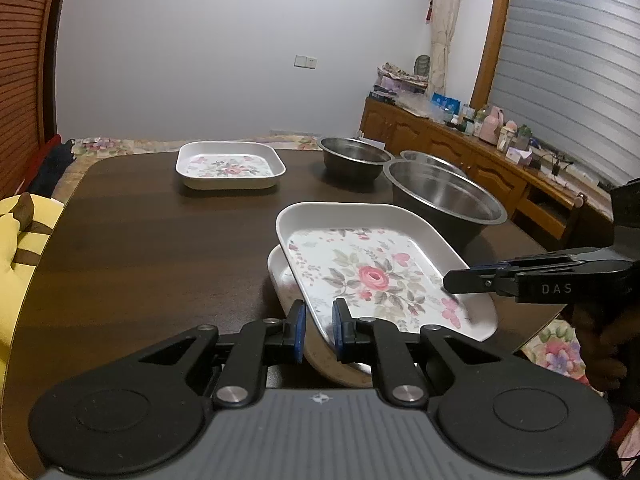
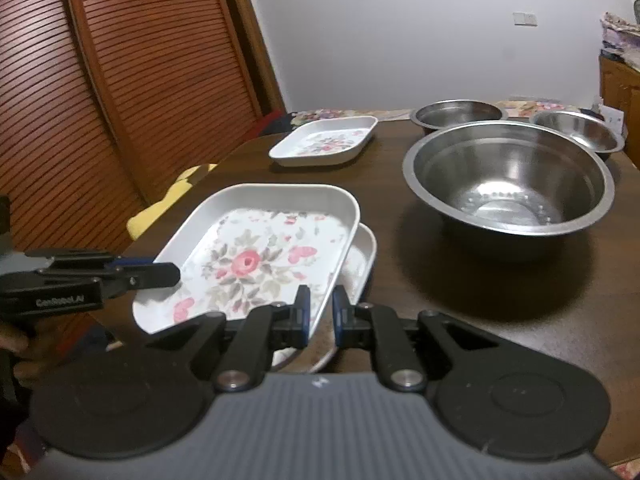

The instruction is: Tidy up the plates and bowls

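Left wrist view: you look low along the fingers, across the table (image 1: 160,240) toward the far wall, close to the floral plate (image 1: 376,276).
Right wrist view: from the opposite side of the plate, facing the louvered door (image 2: 120,80).
Shared: the plate and steel bowls (image 2: 508,184).

A flowery plate (image 1: 372,276) sits tilted on another plate (image 1: 286,284). A third plate (image 1: 230,166) lies at 11 o'clock; three shiny bowls (image 2: 508,176) at 1 o'clock.

Bare counter (image 1: 152,240) lies wide open left of the tilted floral plate (image 1: 372,272). On the right, the large steel bowl (image 2: 508,184) crowds close beside it, with two smaller bowls (image 2: 460,114) blocking behind.
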`<state>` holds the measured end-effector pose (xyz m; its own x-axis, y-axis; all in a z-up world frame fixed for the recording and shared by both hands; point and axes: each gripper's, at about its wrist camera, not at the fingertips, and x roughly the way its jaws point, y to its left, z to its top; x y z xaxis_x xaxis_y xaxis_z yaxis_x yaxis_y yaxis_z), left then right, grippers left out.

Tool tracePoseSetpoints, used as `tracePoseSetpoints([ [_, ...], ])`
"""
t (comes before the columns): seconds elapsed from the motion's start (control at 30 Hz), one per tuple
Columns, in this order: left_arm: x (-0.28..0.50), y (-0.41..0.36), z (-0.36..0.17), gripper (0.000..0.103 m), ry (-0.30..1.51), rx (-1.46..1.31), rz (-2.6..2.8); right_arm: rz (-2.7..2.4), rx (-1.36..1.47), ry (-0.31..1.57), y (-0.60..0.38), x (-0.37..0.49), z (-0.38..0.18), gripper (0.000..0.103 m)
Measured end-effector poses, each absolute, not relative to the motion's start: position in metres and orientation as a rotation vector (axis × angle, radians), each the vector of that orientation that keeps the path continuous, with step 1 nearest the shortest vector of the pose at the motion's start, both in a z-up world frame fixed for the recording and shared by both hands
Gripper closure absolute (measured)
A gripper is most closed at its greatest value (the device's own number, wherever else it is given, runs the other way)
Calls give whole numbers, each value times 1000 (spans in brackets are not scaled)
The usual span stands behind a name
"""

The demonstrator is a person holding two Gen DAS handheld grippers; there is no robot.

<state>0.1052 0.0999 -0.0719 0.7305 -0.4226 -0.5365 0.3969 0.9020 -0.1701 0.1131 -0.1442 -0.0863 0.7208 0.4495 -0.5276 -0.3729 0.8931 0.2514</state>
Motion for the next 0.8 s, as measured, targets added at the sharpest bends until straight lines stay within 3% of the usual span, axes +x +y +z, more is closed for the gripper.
tracePoseSetpoints([
  [0.8, 102, 79, -85, 85, 565, 89, -346, 383, 149, 533, -137, 103, -99, 89],
])
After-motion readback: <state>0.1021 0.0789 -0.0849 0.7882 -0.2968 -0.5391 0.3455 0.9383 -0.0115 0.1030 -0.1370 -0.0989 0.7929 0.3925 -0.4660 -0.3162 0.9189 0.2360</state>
